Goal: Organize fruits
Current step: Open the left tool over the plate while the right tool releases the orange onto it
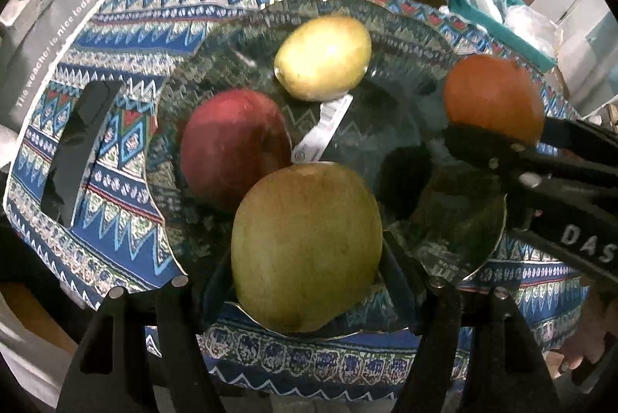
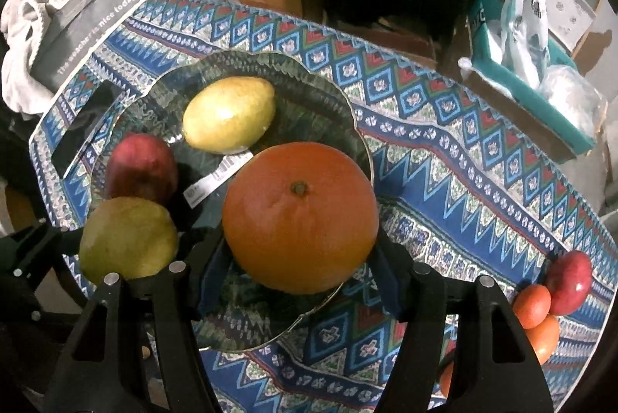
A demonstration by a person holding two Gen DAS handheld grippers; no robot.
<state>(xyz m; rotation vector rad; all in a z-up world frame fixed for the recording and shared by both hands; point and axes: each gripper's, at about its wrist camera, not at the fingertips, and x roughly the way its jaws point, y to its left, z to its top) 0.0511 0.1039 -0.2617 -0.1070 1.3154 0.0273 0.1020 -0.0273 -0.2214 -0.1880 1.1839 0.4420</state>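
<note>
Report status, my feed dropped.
Left gripper holds pear, right gripper holds orange, both over plate. Nothing in the way.

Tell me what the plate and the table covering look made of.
Plate: apparently clear glass, glossy; the cloth's pattern shows through it, and its scalloped rim glints. Table covering: seemingly printed woven fabric, matte, with blue, red and white zigzag bands; it could be a coated cloth, the frames leave that open.
</note>
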